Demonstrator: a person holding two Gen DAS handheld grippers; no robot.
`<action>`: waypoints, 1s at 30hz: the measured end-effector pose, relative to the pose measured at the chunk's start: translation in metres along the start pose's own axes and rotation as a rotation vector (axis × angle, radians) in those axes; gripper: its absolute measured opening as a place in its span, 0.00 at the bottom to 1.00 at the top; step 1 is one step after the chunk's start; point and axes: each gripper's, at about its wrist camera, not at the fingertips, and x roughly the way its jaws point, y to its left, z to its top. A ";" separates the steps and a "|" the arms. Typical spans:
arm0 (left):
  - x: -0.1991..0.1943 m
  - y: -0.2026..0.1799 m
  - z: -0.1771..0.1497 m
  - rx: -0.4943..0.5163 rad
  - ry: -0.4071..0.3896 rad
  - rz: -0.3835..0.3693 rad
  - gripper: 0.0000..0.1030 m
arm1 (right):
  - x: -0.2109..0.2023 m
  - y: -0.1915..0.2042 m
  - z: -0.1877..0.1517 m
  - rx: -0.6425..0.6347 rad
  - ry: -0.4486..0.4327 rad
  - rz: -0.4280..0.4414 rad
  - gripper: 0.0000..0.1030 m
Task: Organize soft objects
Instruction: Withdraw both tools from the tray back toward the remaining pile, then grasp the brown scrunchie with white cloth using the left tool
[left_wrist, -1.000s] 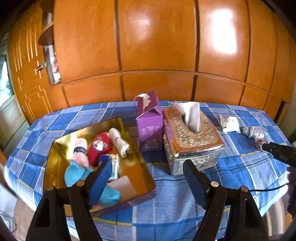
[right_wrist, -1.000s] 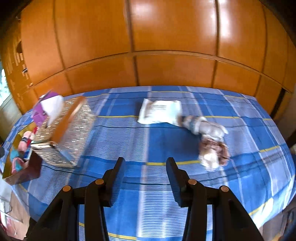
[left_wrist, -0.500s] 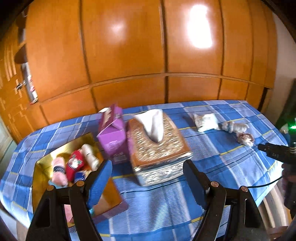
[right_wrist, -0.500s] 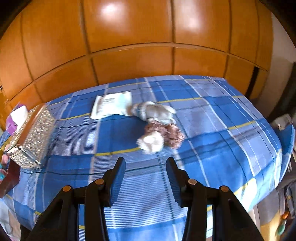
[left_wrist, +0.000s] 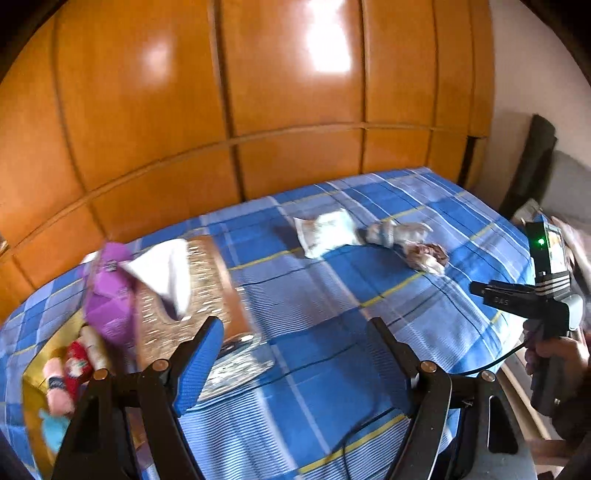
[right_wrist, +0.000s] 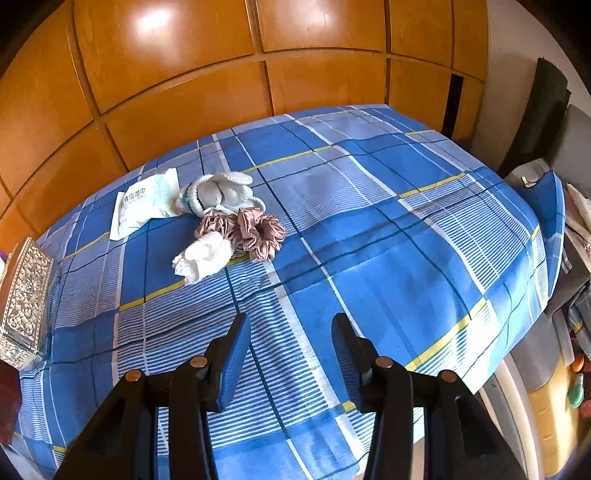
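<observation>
White rolled sock (right_wrist: 202, 257), long axis pointing lower-left

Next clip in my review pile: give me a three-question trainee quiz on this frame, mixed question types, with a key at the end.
1. True or false: the right gripper is shut on the pink scrunchie.
2. Multiple choice: where is the white wipes packet relative to the grey rolled sock in the right wrist view? A) to its left, B) to its right, C) on top of it.
3. Fill in: the gold tray sits at the table's ____ end in the left wrist view.

Key:
1. False; both it and the left gripper are open and hold nothing.
2. A.
3. Left, beyond the tissue box and the purple carton.
</observation>
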 end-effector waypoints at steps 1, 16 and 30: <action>0.008 -0.006 0.002 0.016 0.013 -0.009 0.77 | 0.000 0.000 -0.001 -0.002 0.000 0.000 0.45; 0.088 -0.087 0.040 0.162 0.099 -0.129 0.77 | 0.008 -0.005 -0.001 0.010 0.019 -0.016 0.45; 0.167 -0.132 0.078 0.088 0.231 -0.304 0.77 | 0.027 -0.012 -0.010 0.038 0.091 0.002 0.45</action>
